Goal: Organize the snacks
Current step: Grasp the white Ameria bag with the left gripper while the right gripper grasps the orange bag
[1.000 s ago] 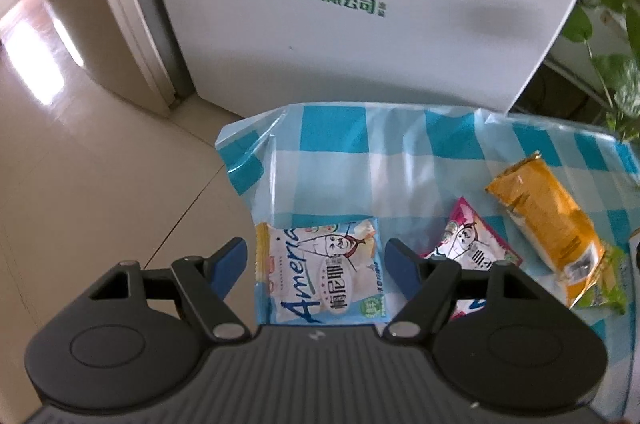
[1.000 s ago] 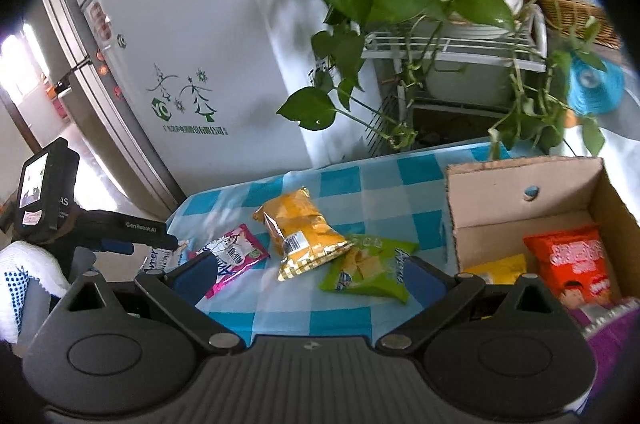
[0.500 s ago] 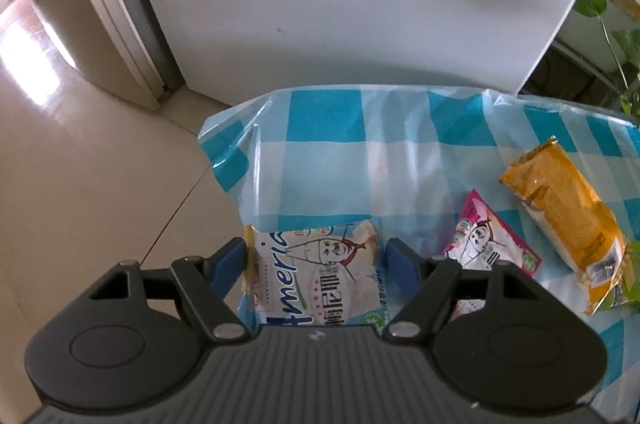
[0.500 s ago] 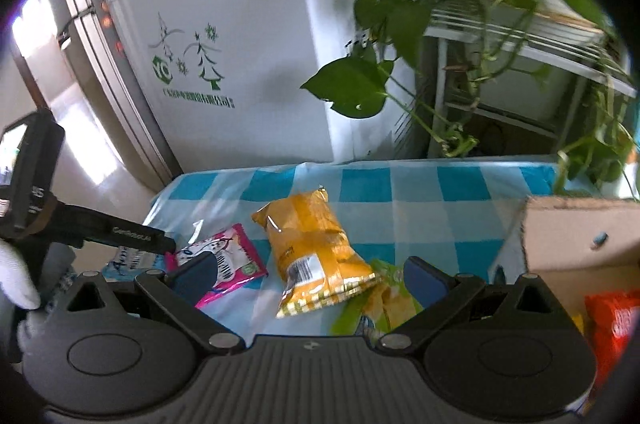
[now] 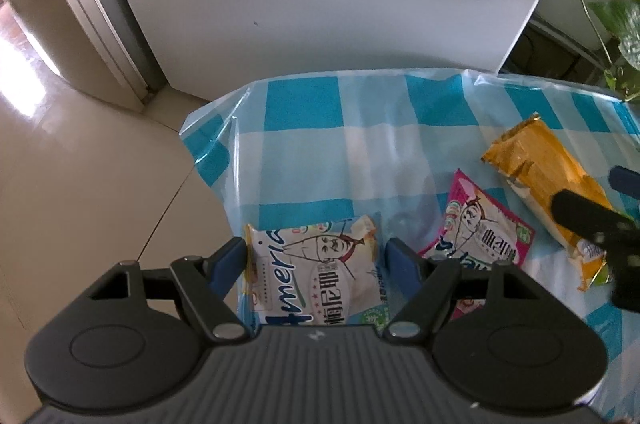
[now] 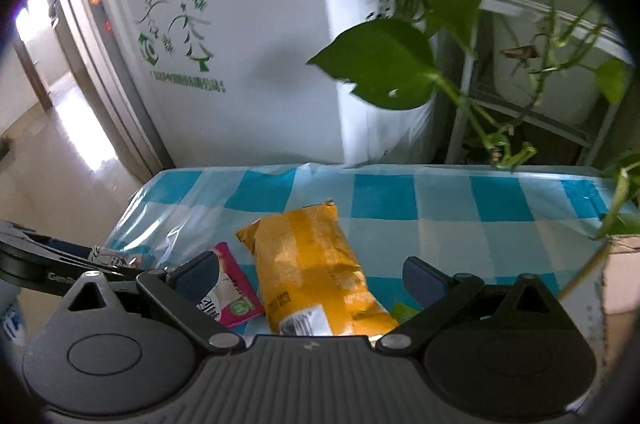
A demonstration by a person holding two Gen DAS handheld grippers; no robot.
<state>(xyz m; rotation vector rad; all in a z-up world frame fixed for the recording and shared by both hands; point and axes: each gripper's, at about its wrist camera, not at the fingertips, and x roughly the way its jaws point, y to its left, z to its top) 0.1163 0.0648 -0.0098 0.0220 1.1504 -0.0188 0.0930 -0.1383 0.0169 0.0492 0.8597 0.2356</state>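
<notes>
A white-and-blue snack packet lies at the near left corner of the blue-checked tablecloth. My left gripper is open, its jaws on either side of that packet. A pink packet lies to its right, also in the right wrist view. An orange bag lies between the jaws of my open right gripper, which also shows in the left wrist view. The orange bag partly covers a green packet.
A white fridge stands behind the table. The table's left edge drops to a tiled floor. Trailing plant leaves hang over the right side. A cardboard box corner stands at the far right.
My left gripper has moved forward and down around the white-and-blue packet. My right gripper has swung left and lowered from the box side over the orange bag.
</notes>
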